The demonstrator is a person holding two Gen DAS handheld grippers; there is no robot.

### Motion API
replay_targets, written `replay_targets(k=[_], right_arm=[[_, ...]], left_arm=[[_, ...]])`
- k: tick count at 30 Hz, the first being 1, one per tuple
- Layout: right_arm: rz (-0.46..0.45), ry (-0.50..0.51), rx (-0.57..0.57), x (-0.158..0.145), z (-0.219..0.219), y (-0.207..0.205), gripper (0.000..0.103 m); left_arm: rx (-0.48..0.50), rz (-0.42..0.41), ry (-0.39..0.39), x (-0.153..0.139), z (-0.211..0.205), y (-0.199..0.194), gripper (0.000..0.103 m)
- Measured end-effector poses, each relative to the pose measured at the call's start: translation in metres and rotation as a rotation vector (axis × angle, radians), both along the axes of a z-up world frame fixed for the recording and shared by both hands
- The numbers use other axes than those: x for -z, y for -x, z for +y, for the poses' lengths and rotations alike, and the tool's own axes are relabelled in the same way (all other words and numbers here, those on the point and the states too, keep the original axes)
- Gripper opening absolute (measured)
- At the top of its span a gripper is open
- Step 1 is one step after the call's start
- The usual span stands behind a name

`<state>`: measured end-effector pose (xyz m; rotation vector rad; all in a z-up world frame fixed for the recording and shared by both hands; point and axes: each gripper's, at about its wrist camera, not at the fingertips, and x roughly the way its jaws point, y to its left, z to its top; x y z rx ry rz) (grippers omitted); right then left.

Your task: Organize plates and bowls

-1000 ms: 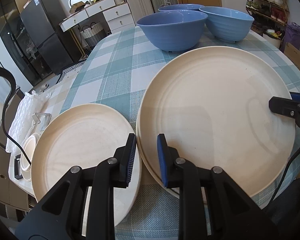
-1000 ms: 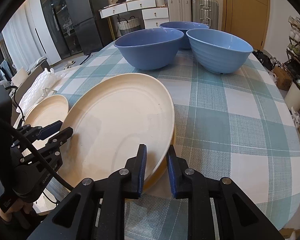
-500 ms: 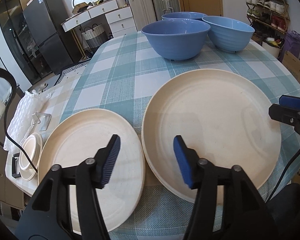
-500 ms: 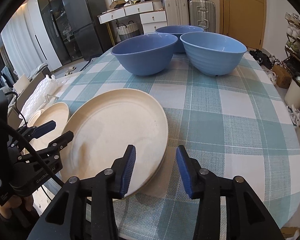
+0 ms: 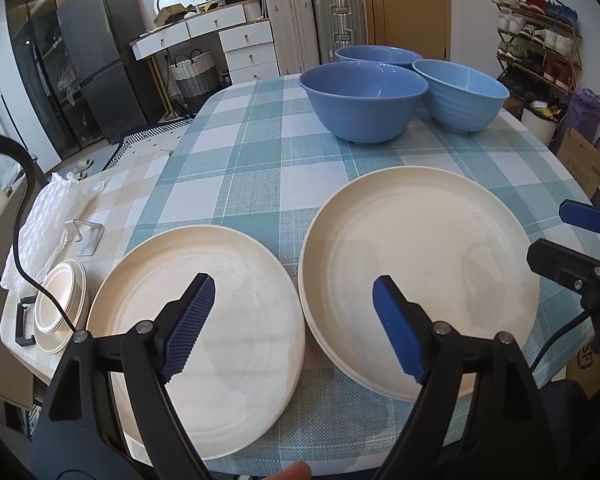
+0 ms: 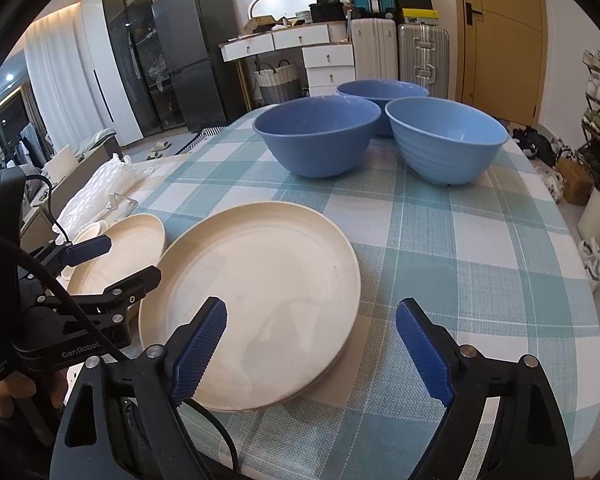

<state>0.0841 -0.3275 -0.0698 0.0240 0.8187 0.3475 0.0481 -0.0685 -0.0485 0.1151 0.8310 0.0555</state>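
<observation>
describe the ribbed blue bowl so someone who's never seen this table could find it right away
Start at the table with the teal checked cloth and look to its far end, past the cream plates, where three blue bowls cluster. The ribbed blue bowl is the rightmost one. It is paler than the other two, and its outer wall carries horizontal ridges while the darker bowl beside it is smooth.

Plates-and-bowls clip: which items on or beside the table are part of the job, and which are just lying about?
Part of the job:
stacked cream plates
single cream plate
three blue bowls

Lying about:
small cream dishes
bubble wrap
clear stand
</observation>
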Motion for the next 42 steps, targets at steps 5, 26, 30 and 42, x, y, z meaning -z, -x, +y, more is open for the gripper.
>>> replay_targets(k=[5,26,30,42], right_arm=[[-0.013,-0.033,0.001,-0.006,-0.002,0.000,0.091],[-0.052,-0.026,-0.073,-0.028,0.022,0.000,0.093],[-0.056,-0.022,-0.103,-0.031,0.033,-0.005,0.093],[-0.060,-0.016,-0.183,-0.036,0.067,-0.015,0.097]], left_arm=[[-0.005,-0.022,0.009,-0.010,0.004,0.008,0.088],[-0.103,-0.100,0.068,-0.052,0.056,0.045,0.101],[-0.124,-0.102,0.074,-0.055,0.067,0.049,0.101],[-0.179,-0.113,0.091,-0.060,0.100,0.058,0.101]])
